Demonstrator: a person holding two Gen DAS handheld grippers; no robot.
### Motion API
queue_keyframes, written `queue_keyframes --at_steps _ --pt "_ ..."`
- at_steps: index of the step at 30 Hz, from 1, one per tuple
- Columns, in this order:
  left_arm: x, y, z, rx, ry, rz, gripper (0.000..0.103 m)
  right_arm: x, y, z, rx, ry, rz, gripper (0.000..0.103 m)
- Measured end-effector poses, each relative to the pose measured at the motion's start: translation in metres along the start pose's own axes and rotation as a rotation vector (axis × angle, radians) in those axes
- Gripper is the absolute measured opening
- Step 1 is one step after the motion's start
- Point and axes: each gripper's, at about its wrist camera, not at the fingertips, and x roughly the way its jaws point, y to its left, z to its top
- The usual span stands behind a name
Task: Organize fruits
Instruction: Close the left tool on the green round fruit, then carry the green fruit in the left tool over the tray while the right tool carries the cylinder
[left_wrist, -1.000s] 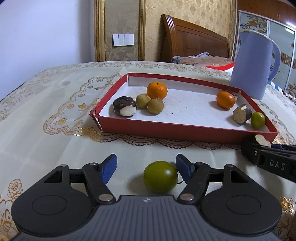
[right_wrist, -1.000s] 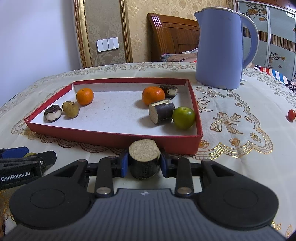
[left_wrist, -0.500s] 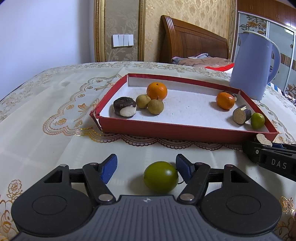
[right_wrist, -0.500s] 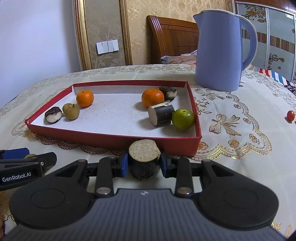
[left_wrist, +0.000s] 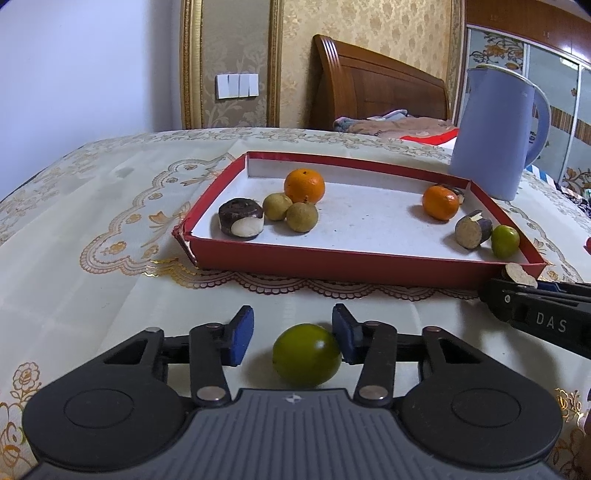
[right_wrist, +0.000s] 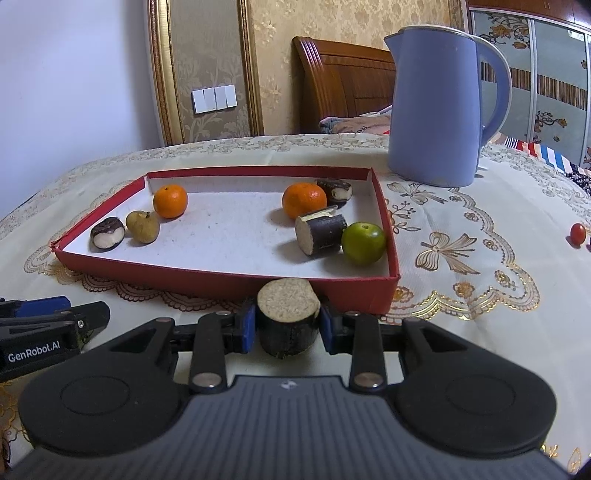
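The tray (right_wrist: 207, 275) lies on the tablecloth (right_wrist: 461, 295), the kettle (right_wrist: 436, 110) behind its right corner, fruit inside it.

My left gripper (left_wrist: 291, 334) sits spread on the tablecloth (left_wrist: 92, 280) with a green fruit (left_wrist: 306, 355) between its blue pads, touching only the right-hand pad (left_wrist: 342, 334), short of the red tray (left_wrist: 332, 264) holding oranges and other fruit.

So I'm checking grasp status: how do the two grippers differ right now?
The left gripper is open, one pad touching the green fruit on the tablecloth; the right gripper is shut on the dark cut stalk piece. Both sit just before the red tray.
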Motion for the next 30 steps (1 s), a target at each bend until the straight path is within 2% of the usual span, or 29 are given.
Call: queue_keyframes --at_steps 3,7,11,21,30 --pt "0.000 -0.001 0.000 0.003 0.000 -0.004 0.043 -0.001 0.000 0.000 0.000 -0.003 0.000 0.032" --pt "-0.002 -0.002 -0.001 0.015 -0.007 -0.017 0.035 -0.002 -0.001 0.000 0.001 -0.009 0.000 0.032" --pt "-0.002 -0.003 -0.001 0.024 -0.007 -0.025 0.033 -0.004 -0.001 0.000 0.002 -0.019 0.001 0.032" --pt "-0.005 -0.003 -0.002 0.035 -0.019 -0.025 0.032 -0.010 -0.005 -0.001 0.021 -0.035 0.007 0.032" --pt "-0.010 0.005 -0.004 0.003 -0.025 -0.031 0.032 -0.020 -0.012 -0.005 0.045 -0.067 0.016 0.032"
